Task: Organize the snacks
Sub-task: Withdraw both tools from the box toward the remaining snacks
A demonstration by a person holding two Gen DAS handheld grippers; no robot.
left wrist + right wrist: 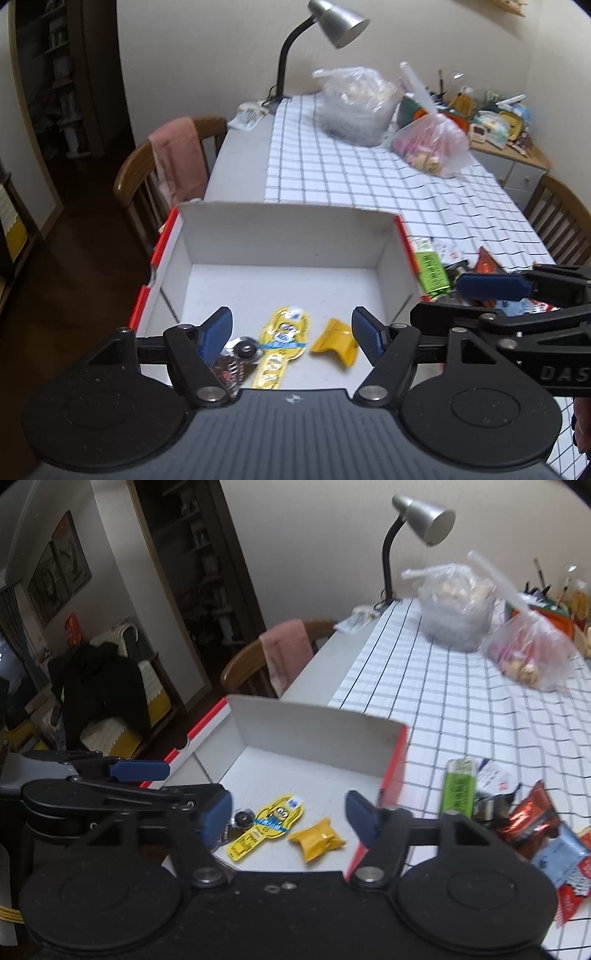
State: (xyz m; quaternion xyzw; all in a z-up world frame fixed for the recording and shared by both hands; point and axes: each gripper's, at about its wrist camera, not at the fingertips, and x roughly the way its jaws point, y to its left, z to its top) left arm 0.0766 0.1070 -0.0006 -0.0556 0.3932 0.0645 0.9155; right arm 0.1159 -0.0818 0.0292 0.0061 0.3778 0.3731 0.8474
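Note:
A white box with red outer sides (pixel 288 236) (pixel 317 734) sits at the table's near left. Inside lie a yellow Minion packet (pixel 280 347) (pixel 264 825), a small yellow wrapped snack (pixel 336 341) (pixel 317 838) and a dark silvery packet (pixel 236 360) (pixel 240 819). My left gripper (pixel 291 334) is open and empty above the box's near edge. My right gripper (pixel 288 814) is open and empty just right of it, also over the box. Loose snacks lie right of the box: a green packet (pixel 432 273) (pixel 458 790), a red-brown one (pixel 528 816) and a blue one (pixel 561 853).
A checked cloth (pixel 369 177) covers the table. Two plastic bags (pixel 354 103) (pixel 432 144) and a desk lamp (pixel 332 22) stand at the far end. A wooden chair with a pink towel (pixel 177 158) is at the left, another chair (pixel 561 218) at the right.

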